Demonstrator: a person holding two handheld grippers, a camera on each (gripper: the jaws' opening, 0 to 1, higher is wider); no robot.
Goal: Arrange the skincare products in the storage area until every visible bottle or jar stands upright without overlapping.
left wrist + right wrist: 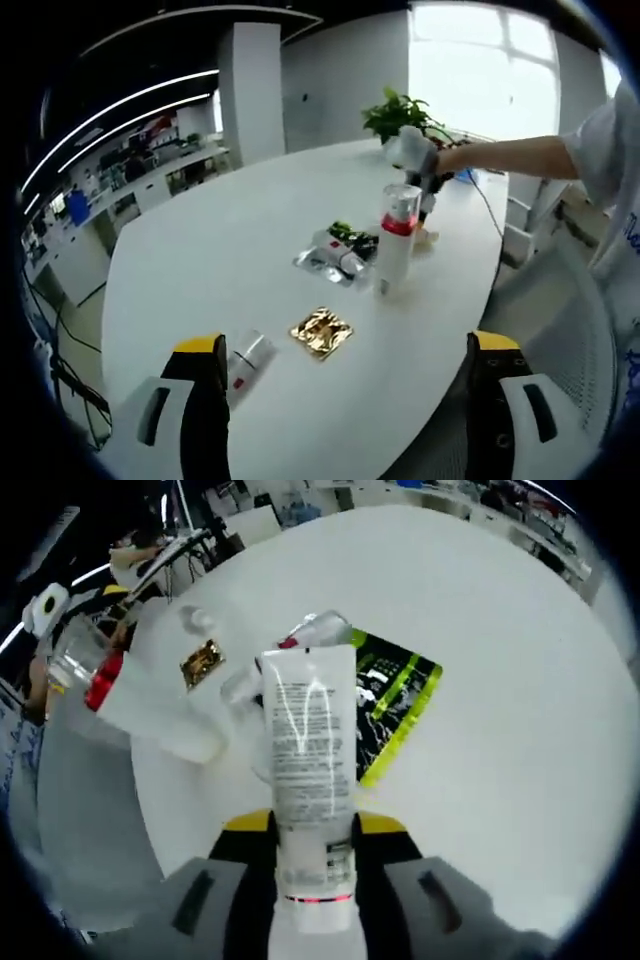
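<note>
A tall white bottle (397,245) with a red band and clear cap stands upright mid-table. In front of it a white tube lies on silver sachets (333,262), beside a green-black packet (356,238). A small clear bottle (249,357) lies on its side by my left jaw. My left gripper (347,343) hangs open over the near table, with a gold foil packet (321,332) between its jaws. My right gripper (315,825) is shut on a white printed tube (305,750), cap toward the camera, above the green-black packet (398,702). The tall bottle (150,708) shows at the left.
A person's gloved hand (412,150) and bare arm reach in from the right behind the tall bottle. A potted plant (400,112) stands at the table's far edge. The round white table (200,250) has free room to the left. The gold packet (201,662) and a clear bottle (320,630) lie beyond the tube.
</note>
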